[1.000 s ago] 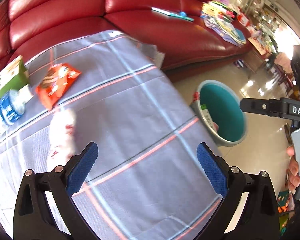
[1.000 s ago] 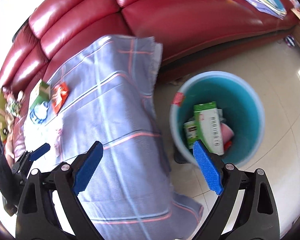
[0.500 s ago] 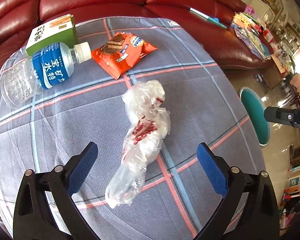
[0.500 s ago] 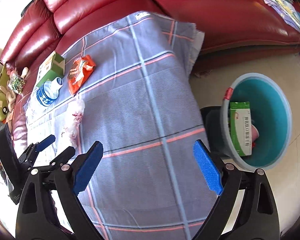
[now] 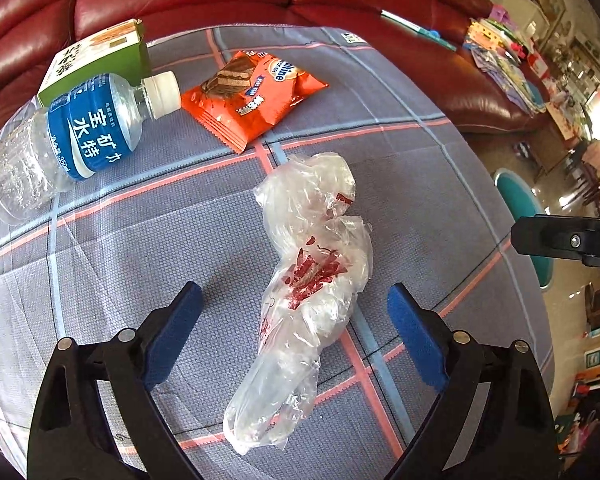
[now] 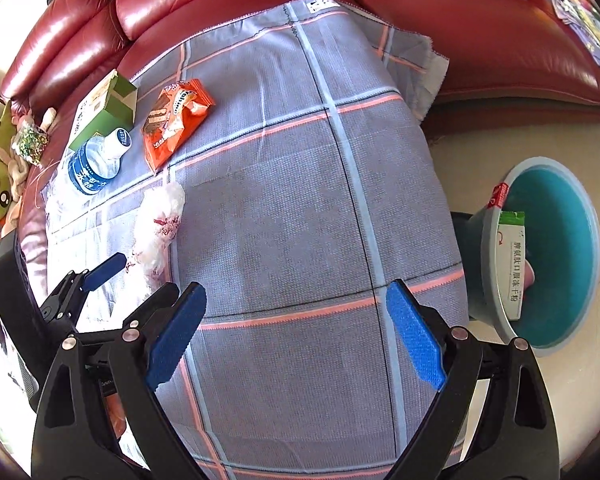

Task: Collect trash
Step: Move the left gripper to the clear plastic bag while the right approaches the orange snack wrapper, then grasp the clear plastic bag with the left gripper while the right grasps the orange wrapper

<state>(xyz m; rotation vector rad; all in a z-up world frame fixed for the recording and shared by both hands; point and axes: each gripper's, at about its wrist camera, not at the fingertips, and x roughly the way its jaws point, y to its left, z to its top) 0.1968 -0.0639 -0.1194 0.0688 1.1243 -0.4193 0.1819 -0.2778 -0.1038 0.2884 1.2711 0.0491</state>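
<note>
A: Hovering left claw [image 5: 292, 312] over plastic bag [image 5: 312, 280], jaws spread wide, nothing gripped. Bag on checked cloth [image 5: 400, 168] over worktop, lying betw. the blue pads [image 5: 172, 332].

B: Long axis?

A: Runs roughly fwd-back along claw's line of sight, near end toward camera, far end toward snack packet [image 5: 252, 96]. Pads sit either side of narrow waist, so prob. closing across short axis. Good for pinch.

B: Right claw [image 6: 296, 332]?

A: Also wide apart, empty, well apart from bag, out over bare cloth nearer bin [image 6: 556, 260]. Left clearly closer.

B: Other trash?

A: Water bottle [image 5: 72, 140] on its side, green box [image 5: 96, 60] behind it, both farther left. Box already in bin.

B: Risk?

A: Thin crinkly film, may slip or trail; lower further before squeezing, likely.
</note>
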